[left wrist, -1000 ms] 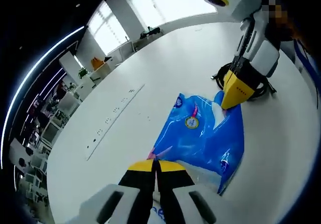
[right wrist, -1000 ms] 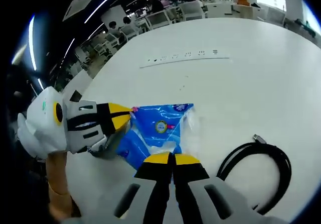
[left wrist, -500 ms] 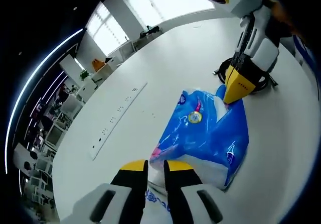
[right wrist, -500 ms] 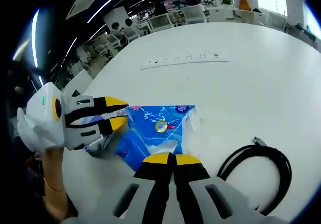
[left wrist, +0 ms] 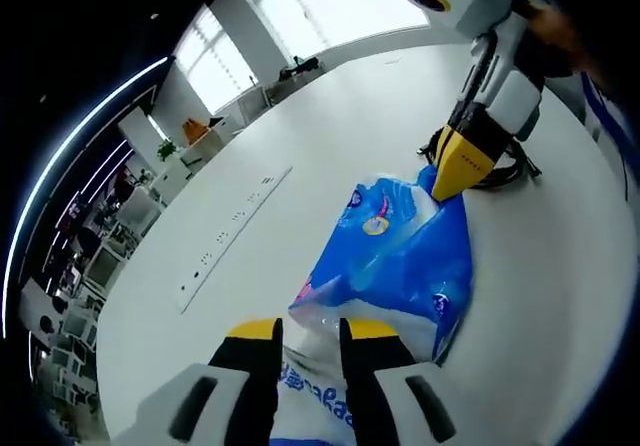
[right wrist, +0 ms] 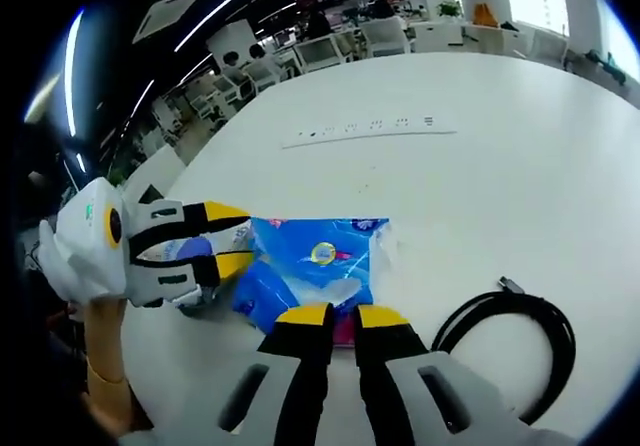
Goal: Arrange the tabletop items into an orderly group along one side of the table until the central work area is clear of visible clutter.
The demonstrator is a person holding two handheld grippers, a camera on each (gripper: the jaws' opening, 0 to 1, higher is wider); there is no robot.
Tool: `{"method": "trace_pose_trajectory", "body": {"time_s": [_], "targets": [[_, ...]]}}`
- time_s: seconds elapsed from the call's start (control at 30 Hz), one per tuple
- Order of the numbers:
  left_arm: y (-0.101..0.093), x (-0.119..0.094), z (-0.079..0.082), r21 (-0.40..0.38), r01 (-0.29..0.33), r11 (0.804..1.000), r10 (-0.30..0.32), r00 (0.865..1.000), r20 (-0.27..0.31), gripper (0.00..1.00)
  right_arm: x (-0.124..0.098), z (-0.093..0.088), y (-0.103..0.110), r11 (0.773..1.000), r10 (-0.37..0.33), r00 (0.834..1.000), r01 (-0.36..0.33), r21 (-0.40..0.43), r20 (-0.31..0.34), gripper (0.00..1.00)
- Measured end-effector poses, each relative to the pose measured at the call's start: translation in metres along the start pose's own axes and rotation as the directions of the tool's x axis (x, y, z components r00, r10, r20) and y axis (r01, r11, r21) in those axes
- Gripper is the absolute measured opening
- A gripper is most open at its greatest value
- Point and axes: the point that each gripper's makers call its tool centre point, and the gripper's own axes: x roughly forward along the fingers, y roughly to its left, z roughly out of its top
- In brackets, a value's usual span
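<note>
The bag (left wrist: 400,266) is a glossy blue plastic pack with white patches, a small round yellow emblem and pink marks, its film crumpled and catching light. It lies flat on the white worktop (left wrist: 300,136), near the edge where the person stands. Its long axis runs from one gripper to the other: in the left gripper view, from the lower left up to the upper right.

The left gripper (left wrist: 310,331) has its yellow-tipped jaws parted, with the near end of the bag between them. The right gripper (right wrist: 343,318) has its jaws slightly parted over the bag's opposite end; whether they pinch the film I cannot tell.

Just beside the bag on the right gripper's side lies a coiled black cable (right wrist: 520,341), apart from the bag. Farther out, a strip of sockets (right wrist: 370,126) is set into the worktop.

Beyond the worktop is an open office: desks and chairs (right wrist: 330,41), light strips on a dark ceiling, bright windows (left wrist: 300,11).
</note>
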Motion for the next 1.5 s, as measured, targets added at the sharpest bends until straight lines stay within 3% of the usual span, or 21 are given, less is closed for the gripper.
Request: {"method": "trace_pose_trajectory", "body": {"time_s": [0.23, 0.37, 0.57, 0.6, 0.77, 0.8, 0.93, 1.13, 1.23, 1.3, 1.37, 1.4, 1.5], "targets": [[-0.008, -0.020, -0.008, -0.024, 0.010, 1.000, -0.010, 1.000, 0.024, 0.31, -0.007, 0.002, -0.001, 1.000, 0.005, 1.000, -0.004, -0.022, 0.031, 0.20], [-0.012, -0.027, -0.003, -0.103, 0.015, 0.995, -0.007, 0.997, 0.080, 0.35, -0.010, 0.001, -0.002, 0.999, 0.004, 0.999, -0.003, -0.034, 0.036, 0.25], [-0.014, -0.036, 0.000, -0.112, 0.010, 0.994, 0.001, 0.995, 0.105, 0.40, -0.012, -0.004, -0.006, 0.998, 0.003, 0.999, 0.000, -0.068, 0.043, 0.39], [-0.015, -0.038, 0.003, -0.131, 0.014, 0.991, 0.004, 0.991, 0.130, 0.42, -0.012, -0.005, -0.007, 0.998, 0.002, 0.999, 0.001, -0.069, 0.045, 0.41], [-0.015, -0.039, 0.004, -0.148, 0.012, 0.989, 0.009, 0.990, 0.142, 0.48, -0.012, -0.005, -0.008, 0.998, 0.001, 0.999, 0.002, -0.070, 0.045, 0.41], [-0.017, -0.044, 0.005, -0.196, 0.027, 0.980, 0.008, 0.984, 0.177, 0.52, -0.014, -0.009, -0.015, 0.999, 0.001, 0.999, 0.001, -0.052, 0.040, 0.41], [-0.027, -0.049, 0.006, -0.276, 0.078, 0.958, -0.016, 0.975, 0.221, 0.63, -0.019, -0.012, -0.023, 0.999, 0.004, 0.999, -0.002, -0.044, 0.043, 0.43], [-0.030, -0.059, 0.005, -0.291, 0.072, 0.954, -0.001, 0.971, 0.239, 0.69, -0.024, -0.017, -0.036, 0.999, -0.017, 0.999, 0.018, -0.042, 0.029, 0.43], [-0.033, -0.066, 0.006, -0.320, 0.089, 0.943, -0.003, 0.966, 0.257, 0.77, -0.025, -0.021, -0.041, 0.998, -0.029, 0.999, 0.030, -0.052, 0.019, 0.43], [-0.036, -0.073, 0.006, -0.346, 0.108, 0.932, -0.012, 0.963, 0.269, 0.88, -0.027, -0.025, -0.045, 0.997, -0.047, 0.999, 0.047, -0.059, 0.013, 0.42], [-0.037, -0.087, 0.006, -0.396, 0.111, 0.912, 0.016, 0.952, 0.304, 1.00, -0.027, -0.029, -0.049, 0.996, -0.057, 0.998, 0.057, -0.068, 0.001, 0.42], [-0.038, -0.095, 0.004, -0.401, 0.113, 0.909, 0.025, 0.946, 0.322, 0.99, -0.027, -0.032, -0.050, 0.996, -0.057, 0.998, 0.056, -0.067, -0.010, 0.43], [-0.048, -0.119, -0.003, -0.459, 0.162, 0.874, 0.031, 0.922, 0.385, 1.00, -0.027, -0.037, -0.053, 0.995, -0.066, 0.998, 0.064, -0.072, -0.025, 0.43]]}}
